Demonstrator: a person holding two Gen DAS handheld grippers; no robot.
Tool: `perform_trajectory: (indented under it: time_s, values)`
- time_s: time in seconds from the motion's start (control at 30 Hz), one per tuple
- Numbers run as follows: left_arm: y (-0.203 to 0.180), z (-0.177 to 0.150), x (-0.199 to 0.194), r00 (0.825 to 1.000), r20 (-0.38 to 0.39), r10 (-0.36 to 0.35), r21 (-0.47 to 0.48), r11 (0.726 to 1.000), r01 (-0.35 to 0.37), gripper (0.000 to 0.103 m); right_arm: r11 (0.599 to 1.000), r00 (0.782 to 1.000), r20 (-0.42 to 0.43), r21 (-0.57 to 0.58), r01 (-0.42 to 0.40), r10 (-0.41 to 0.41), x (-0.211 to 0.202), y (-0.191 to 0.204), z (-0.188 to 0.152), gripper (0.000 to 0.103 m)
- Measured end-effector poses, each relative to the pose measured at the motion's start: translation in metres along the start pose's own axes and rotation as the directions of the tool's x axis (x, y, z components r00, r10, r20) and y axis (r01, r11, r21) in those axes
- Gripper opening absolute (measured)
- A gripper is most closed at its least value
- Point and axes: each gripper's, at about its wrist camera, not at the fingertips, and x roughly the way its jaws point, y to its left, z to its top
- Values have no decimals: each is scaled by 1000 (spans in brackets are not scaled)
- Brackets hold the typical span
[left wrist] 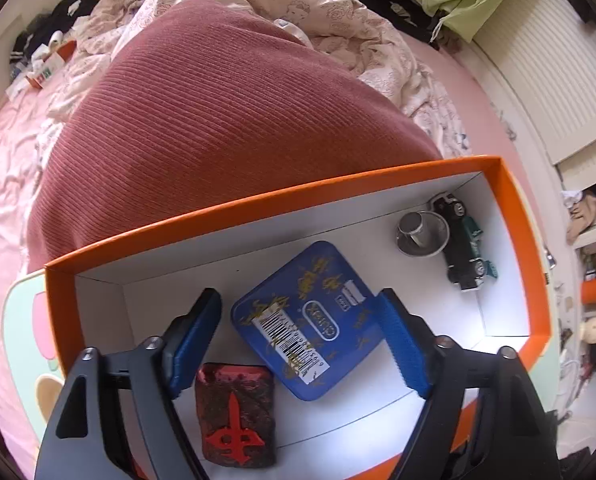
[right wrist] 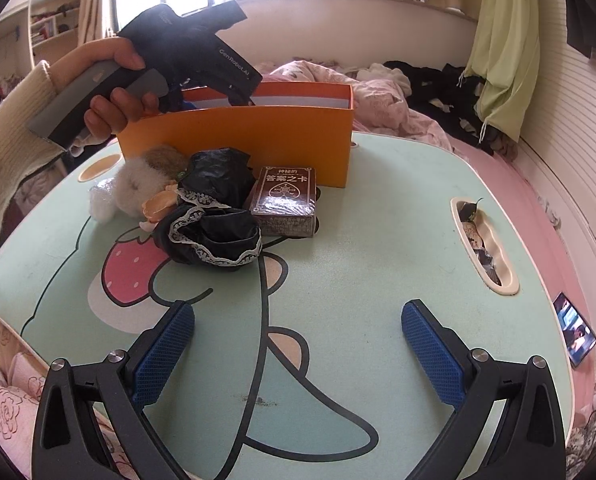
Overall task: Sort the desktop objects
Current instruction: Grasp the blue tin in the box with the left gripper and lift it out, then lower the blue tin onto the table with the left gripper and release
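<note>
Now the left gripper (left wrist: 302, 344) hangs inside the orange cardboard box (left wrist: 282, 196), its jaws apart around the flat blue tin with gold lettering and a barcode sticker (left wrist: 304, 320).

Both pads stand clear of the tin's edges, so it looks released onto the white box floor, lying tilted between the jaws; a dark rectangular tile with a red emblem (left wrist: 236, 414) lies just below the left pad, while a small round metal cup (left wrist: 422, 234) and a dark toy car (left wrist: 468, 248) sit well beyond the right jaw. The tin is probably light, rigid and slick: grip it across its short straight sides, not the rounded corners. The right gripper (right wrist: 298, 354) hovers with jaws wide apart and empty over the mint-green cartoon table (right wrist: 378, 240); ahead of them wait a stiff brown card box (right wrist: 286, 200), easily pinched across its width, and soft black lace-trimmed fabric (right wrist: 214, 236), best bunched.
</note>
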Motion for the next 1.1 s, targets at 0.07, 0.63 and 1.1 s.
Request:
perform_trajectory:
  time_s: [0.07,0.63,1.1]
  values:
    - [-5,-1,-1,1000,4,27,28,999,-27,82,1000,1000,0,1,0,0,0,0,0,103]
    - [-6,0,-18,995,94,-19,47,999,15,67,1000,1000,0,2,1,-1,1,1,1,103]
    - [-23,-179,-109,912,348,-219,210,966,152,67,1000,1000,1,2,4,-4,1,2,4,103]
